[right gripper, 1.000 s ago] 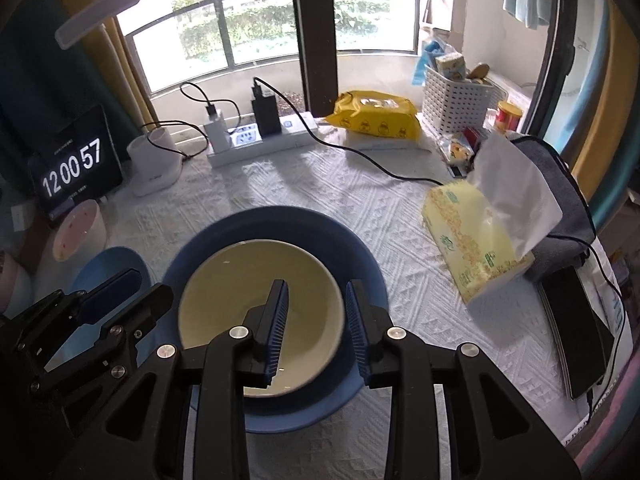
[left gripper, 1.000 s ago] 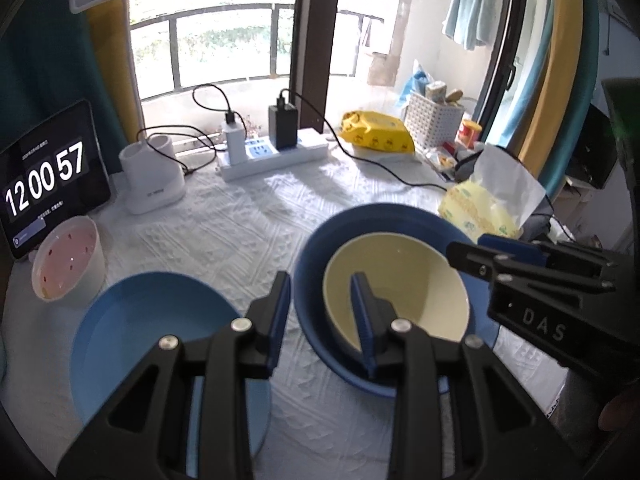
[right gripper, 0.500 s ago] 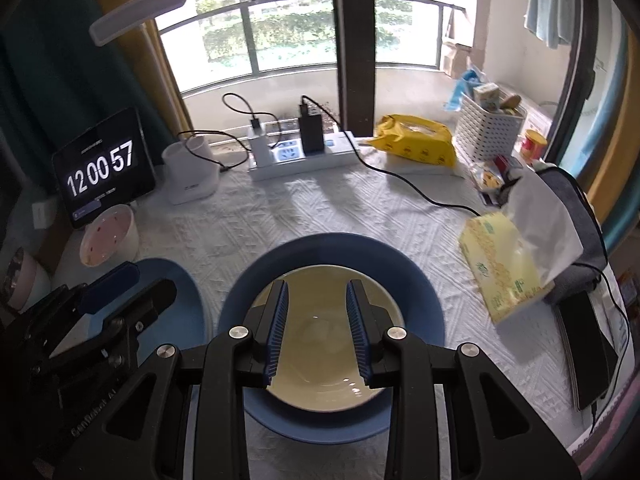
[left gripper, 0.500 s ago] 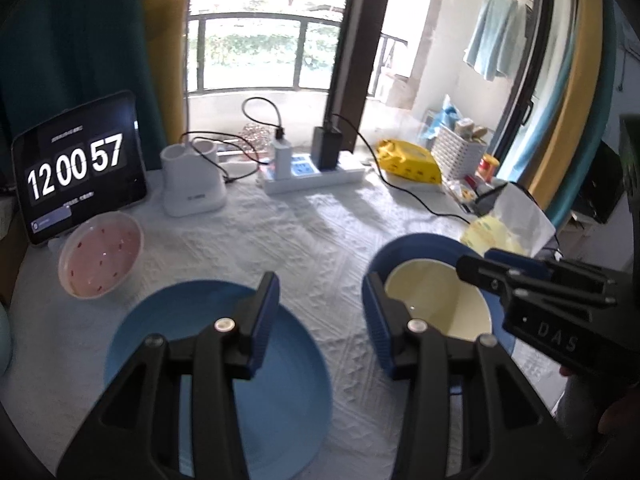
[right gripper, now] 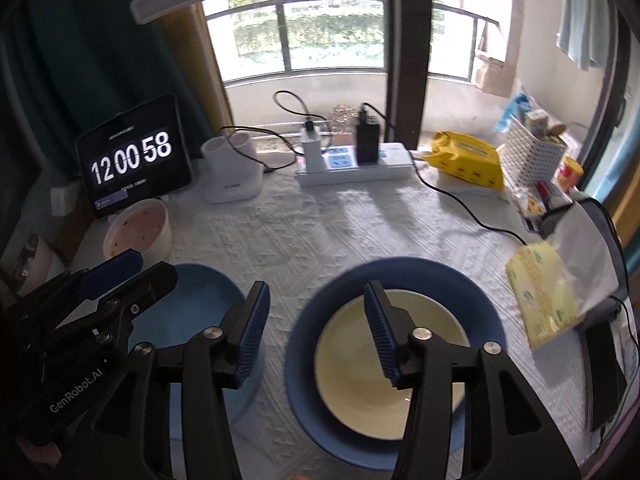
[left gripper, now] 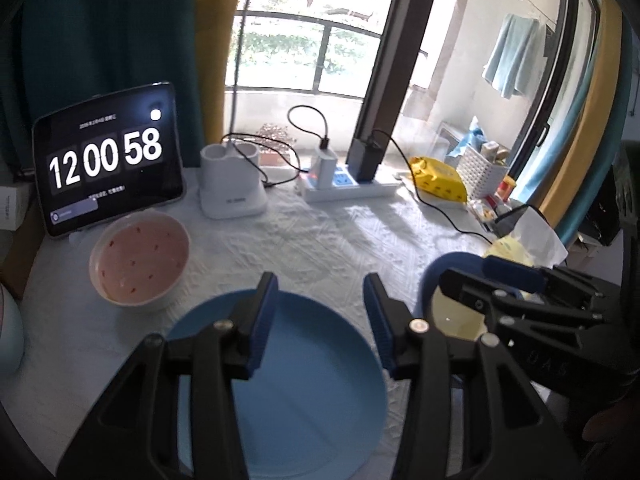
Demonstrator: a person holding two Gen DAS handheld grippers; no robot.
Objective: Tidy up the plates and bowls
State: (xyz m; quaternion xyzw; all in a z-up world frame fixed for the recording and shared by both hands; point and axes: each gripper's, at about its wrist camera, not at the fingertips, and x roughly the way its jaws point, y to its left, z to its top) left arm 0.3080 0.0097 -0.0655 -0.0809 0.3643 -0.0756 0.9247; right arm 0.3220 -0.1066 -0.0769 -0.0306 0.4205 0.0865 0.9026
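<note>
While your left gripper hangs over the light blue plate with its jaws wide apart and empty, your right gripper has wide, empty jaws too. Under it, the yellow bowl sits inside the dark blue bowl on the bench. The pink bowl stands near the plate.

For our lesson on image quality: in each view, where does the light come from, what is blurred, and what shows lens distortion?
Left wrist view: daylight from the window behind, tablet clock sharp, light blue plate soft, window frames bowed by the fisheye. Right wrist view: same backlight, cable shadows on the tablecloth, tissue pack smeared by motion, corners vignetted black.
</note>
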